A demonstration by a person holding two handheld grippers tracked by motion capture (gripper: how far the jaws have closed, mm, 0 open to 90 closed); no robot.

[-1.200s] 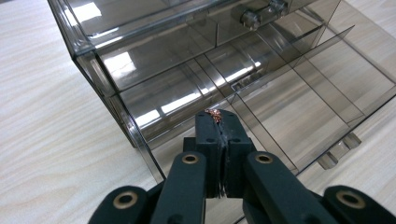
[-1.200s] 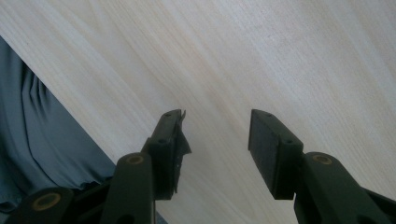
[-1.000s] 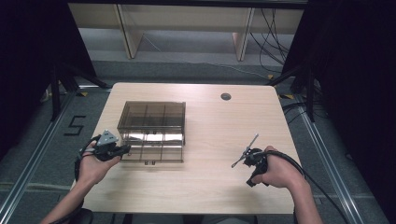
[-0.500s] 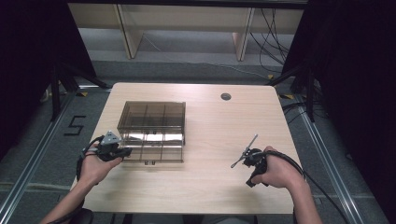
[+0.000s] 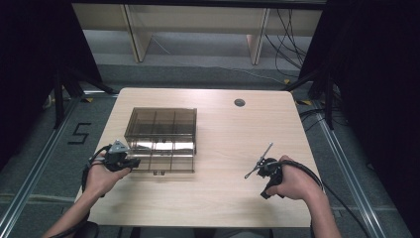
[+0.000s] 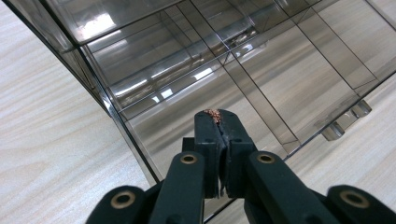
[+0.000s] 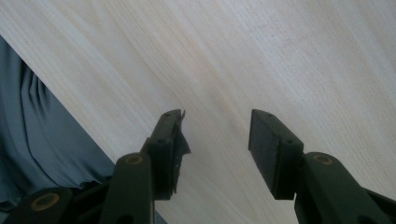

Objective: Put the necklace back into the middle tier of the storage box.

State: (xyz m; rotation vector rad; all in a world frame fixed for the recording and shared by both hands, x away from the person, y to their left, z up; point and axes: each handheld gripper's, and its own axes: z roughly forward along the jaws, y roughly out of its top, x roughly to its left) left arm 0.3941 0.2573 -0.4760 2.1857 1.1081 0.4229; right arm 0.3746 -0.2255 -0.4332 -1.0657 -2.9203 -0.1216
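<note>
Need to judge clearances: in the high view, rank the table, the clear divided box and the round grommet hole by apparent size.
1. table, far the largest.
2. clear divided box, on the table's left half.
3. round grommet hole, a small dark dot near the far edge.

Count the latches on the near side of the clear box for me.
2: both clear latches sit side by side at the box near edge, right of the left gripper.

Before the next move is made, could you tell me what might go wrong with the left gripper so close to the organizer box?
1. The left gripper, shut, points over the smoky clear organizer box's near corner; pushing on could knock the box along the table.
2. Something small and coppery sits at its fingertips; I cannot tell what, and it might drop outside a compartment.
3. The right gripper hangs open near the table edge.
</note>
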